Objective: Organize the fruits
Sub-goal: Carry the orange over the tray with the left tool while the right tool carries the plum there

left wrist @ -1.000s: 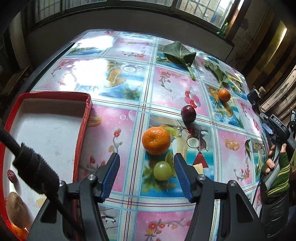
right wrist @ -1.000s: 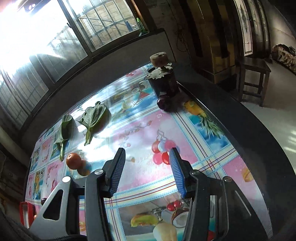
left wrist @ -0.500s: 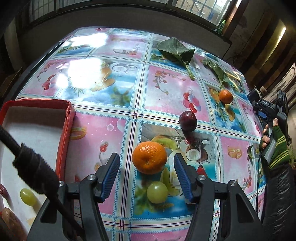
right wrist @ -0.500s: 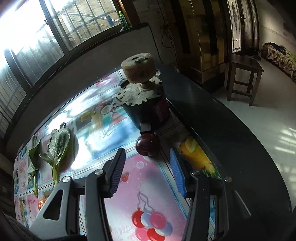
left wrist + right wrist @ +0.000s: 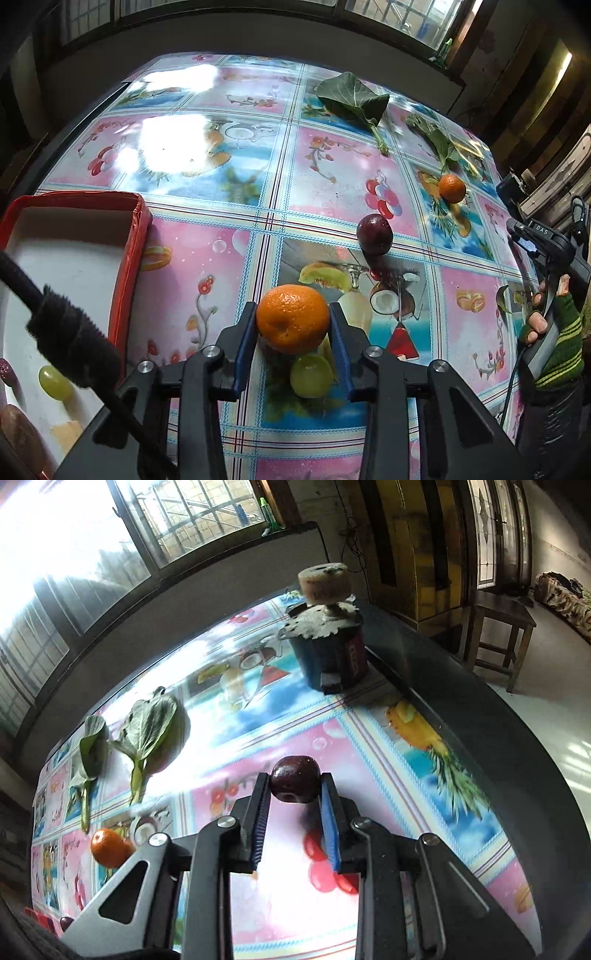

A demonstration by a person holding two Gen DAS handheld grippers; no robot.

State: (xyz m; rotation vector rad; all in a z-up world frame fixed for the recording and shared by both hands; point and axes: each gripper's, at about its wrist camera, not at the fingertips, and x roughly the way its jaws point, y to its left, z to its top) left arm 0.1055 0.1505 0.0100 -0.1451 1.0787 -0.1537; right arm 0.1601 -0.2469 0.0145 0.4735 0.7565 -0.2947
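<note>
Since a second ago both jaws have gone from wide apart to closing on fruit. Left wrist view: red-walled white tray [image 5: 136, 236] holds a green grape [image 5: 55, 382]; left gripper [image 5: 293, 326] angles down, jaws clamping the big round orange [image 5: 293, 318], another loose green grape [image 5: 311, 374] right behind it on the fruit-print counter [image 5: 207, 266]. Right wrist view: right gripper [image 5: 294, 788] jaws clenched on a dark red plum [image 5: 294, 778]; leafy greens [image 5: 147, 727] and a dark tin [image 5: 328, 657] sit beyond.

"DAS" in white letters on black handheld gripper body [image 5: 546, 240] at right edge, left wrist view. Red label on dark tin [image 5: 334, 653]: lettering blurred, unreadable.
</note>
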